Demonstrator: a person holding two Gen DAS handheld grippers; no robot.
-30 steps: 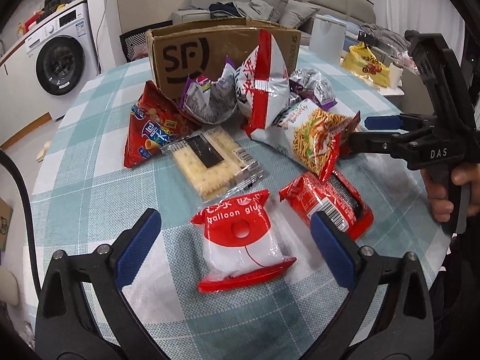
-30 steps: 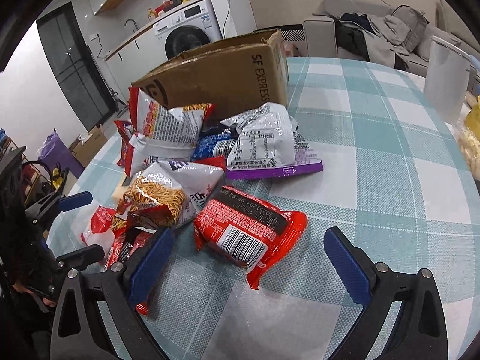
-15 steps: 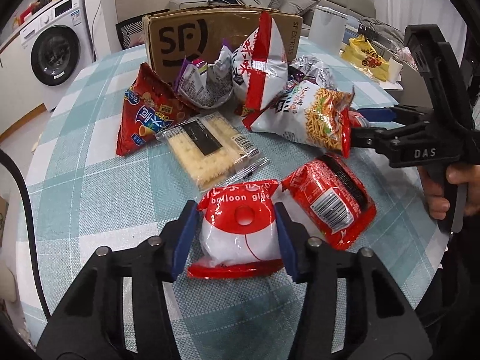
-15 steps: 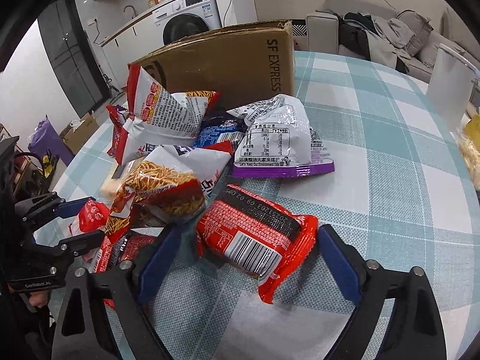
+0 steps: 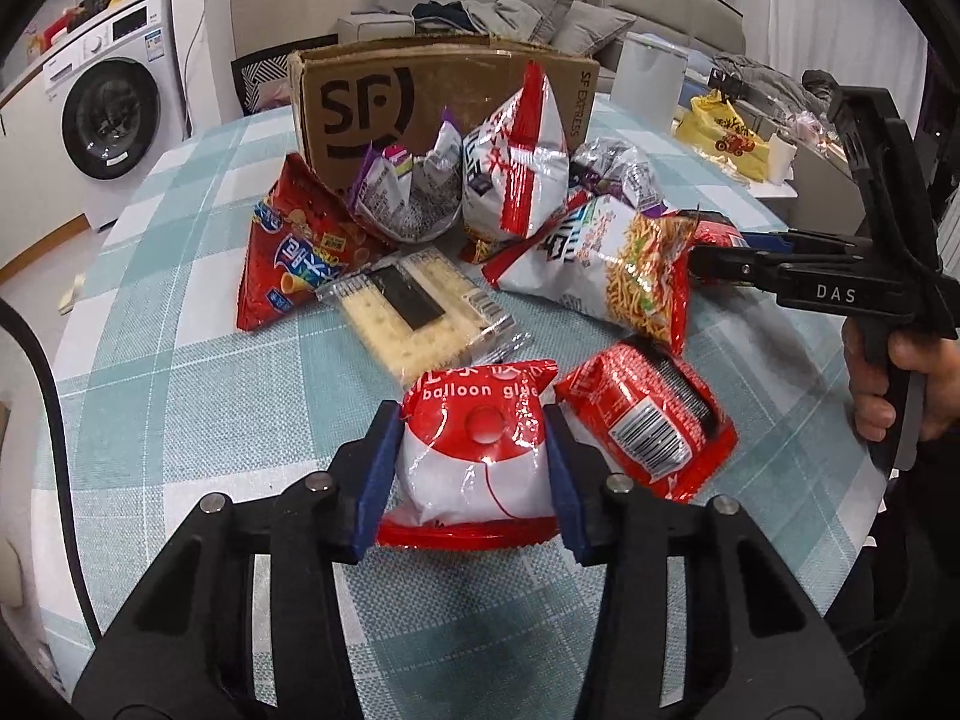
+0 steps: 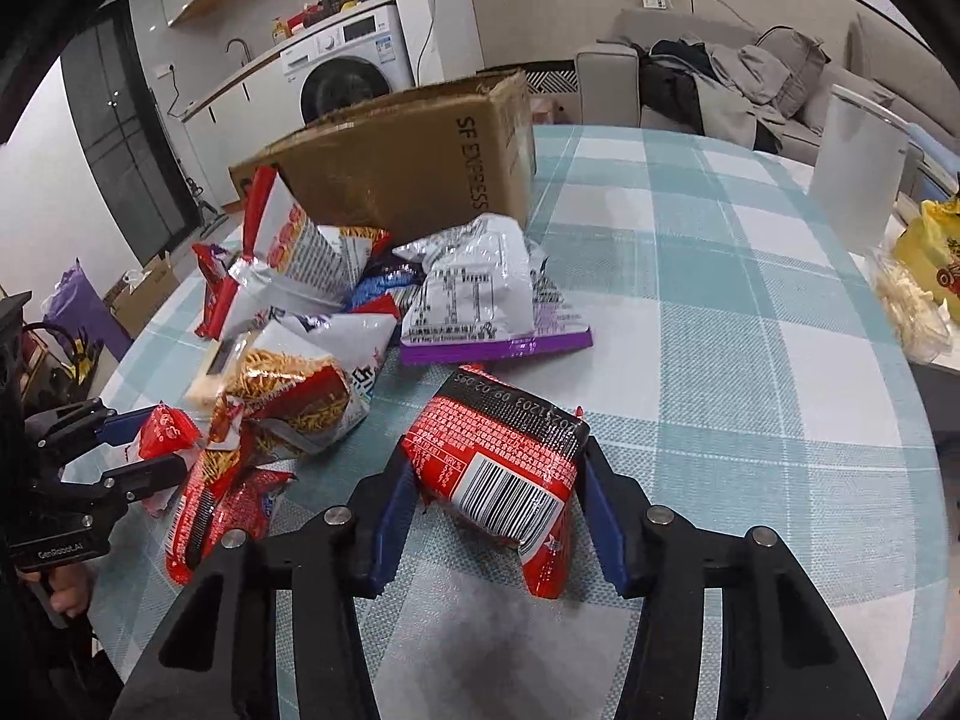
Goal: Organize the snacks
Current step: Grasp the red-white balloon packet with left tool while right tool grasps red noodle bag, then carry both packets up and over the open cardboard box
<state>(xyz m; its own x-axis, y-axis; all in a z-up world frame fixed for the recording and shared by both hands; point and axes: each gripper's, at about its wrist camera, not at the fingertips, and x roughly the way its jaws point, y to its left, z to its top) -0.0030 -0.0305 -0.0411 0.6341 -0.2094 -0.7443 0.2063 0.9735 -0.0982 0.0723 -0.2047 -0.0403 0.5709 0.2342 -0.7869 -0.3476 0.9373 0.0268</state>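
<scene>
With the left gripper (image 5: 471, 468) pinching the balloon-glue packet (image 5: 477, 450) and the right gripper (image 6: 498, 495) closing around the red noodle packet (image 6: 498, 468), lift both gently toward the cardboard box (image 5: 444, 102) behind the pile, avoiding crushing.

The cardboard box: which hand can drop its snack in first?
Probably left. The left hand-held gripper is shut on the balloon-glue packet; the right hand-held gripper is closing around its red barcode packet. The cardboard box lies ahead of both.

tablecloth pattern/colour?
Teal-and-white plaid check on the tablecloth; the right wrist view shows the largest bare stretch.
</scene>
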